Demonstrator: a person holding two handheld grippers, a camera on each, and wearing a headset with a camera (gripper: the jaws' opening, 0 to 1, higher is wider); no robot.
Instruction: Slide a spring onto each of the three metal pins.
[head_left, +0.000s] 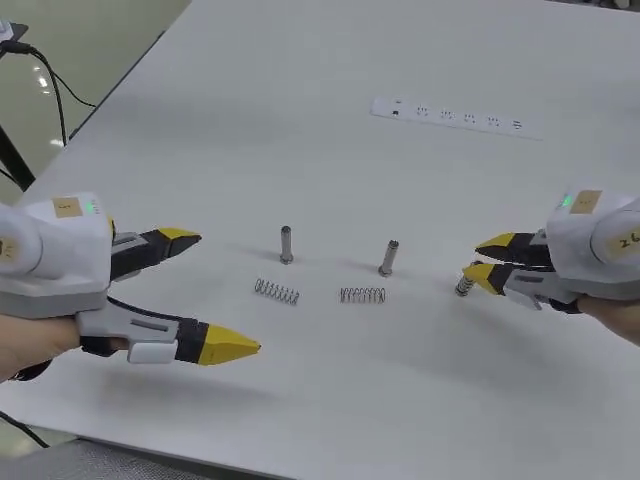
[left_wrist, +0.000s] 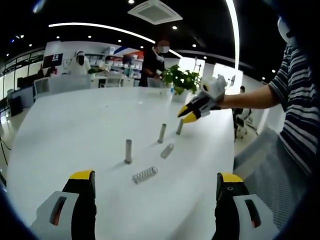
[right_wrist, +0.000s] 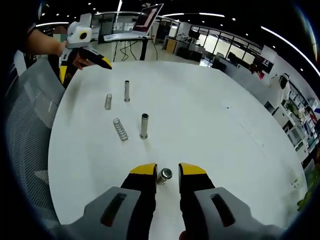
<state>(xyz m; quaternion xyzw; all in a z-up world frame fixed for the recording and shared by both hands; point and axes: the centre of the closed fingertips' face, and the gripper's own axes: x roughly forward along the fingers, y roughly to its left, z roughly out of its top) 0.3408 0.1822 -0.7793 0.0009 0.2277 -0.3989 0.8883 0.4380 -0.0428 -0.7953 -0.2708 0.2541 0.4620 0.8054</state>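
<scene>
Steel pins, three, upright on white table (head_left: 300, 120): right pin (head_left: 465, 285), between the slightly parted jaws of right gripper (head_left: 472, 258), seemingly wears a spring; left pin (head_left: 286, 244) and middle pin (head_left: 389, 257) bare, left spring (head_left: 276, 291) and middle spring (head_left: 362, 295) loose beside them; left gripper (head_left: 230, 292) gaping, empty.

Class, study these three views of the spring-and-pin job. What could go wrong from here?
1. The right tool straddles a freestanding pin; closing off-centre might topple it.
2. Two loose springs lie on the smooth table; the open left tool could flick one away when pinching.
3. The other two pins stand just behind those springs, so a low reach may knock them over.
</scene>
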